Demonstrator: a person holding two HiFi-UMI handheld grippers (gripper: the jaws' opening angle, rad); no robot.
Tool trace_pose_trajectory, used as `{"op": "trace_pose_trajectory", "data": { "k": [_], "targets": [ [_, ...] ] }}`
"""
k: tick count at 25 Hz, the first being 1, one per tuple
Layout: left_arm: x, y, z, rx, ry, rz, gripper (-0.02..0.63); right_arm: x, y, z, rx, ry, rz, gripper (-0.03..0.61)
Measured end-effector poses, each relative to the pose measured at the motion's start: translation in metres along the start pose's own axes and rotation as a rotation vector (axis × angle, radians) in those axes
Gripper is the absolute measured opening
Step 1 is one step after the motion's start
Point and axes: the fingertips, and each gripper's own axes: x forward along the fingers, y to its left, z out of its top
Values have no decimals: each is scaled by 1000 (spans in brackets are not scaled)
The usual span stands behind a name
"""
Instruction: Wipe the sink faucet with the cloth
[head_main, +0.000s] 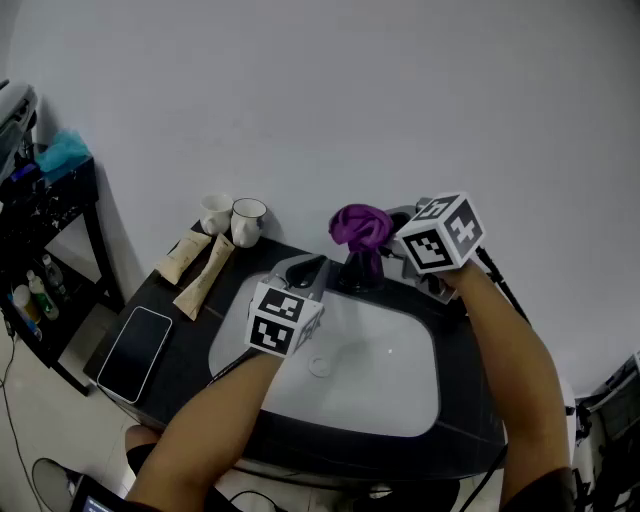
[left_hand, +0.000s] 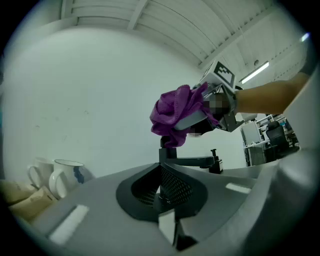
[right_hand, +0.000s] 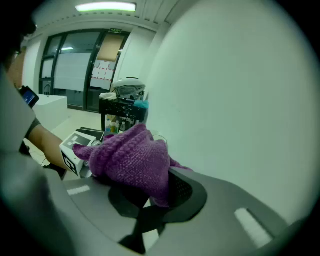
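A purple knitted cloth (head_main: 360, 227) is bunched over the top of the black faucet (head_main: 358, 273) behind the white sink (head_main: 400, 385). My right gripper (head_main: 388, 240) is shut on the cloth (right_hand: 131, 159) and holds it against the faucet head from the right. In the left gripper view the cloth (left_hand: 175, 114) hangs over the faucet column (left_hand: 167, 151), with the right gripper (left_hand: 202, 116) behind it. My left gripper (head_main: 308, 272) hovers over the basin's back left, just left of the faucet, its jaws (left_hand: 167, 200) closed together with nothing between them.
Two white mugs (head_main: 232, 216) stand at the counter's back left, with two tan tubes (head_main: 196, 265) in front of them and a phone (head_main: 135, 352) nearer the front. A black shelf with bottles (head_main: 45, 235) stands at far left. The drain (head_main: 320, 367) sits mid-basin.
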Motion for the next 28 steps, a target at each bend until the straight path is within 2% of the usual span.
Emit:
{"op": "trace_pose_trajectory", "data": {
  "k": [6,8,11,15,20,25,28],
  "targets": [
    [-3,1,-4,9,14,9,17,-9,51,-11,-118,-36,47,52],
    [-4,2,-5,14,20,13,17,-14,56,-23,-181,-24,12,52],
    [-4,2,-6,23,32,15,17,-20,39,-42,-259,0,-113,52],
    [-4,3,-9,26,36,17,17,-19,-1,-54,-265,12,-278,52],
    [-4,5,-7,2,26,22,17,-6,-39,-68,-238,66,-380,55],
    [0,6,-4,-26,-5,12,17,2,-51,-69,-228,41,-396,58],
    [1,7,-4,-31,-13,11,17,3,-50,-70,-222,46,-366,57]
  ]
}}
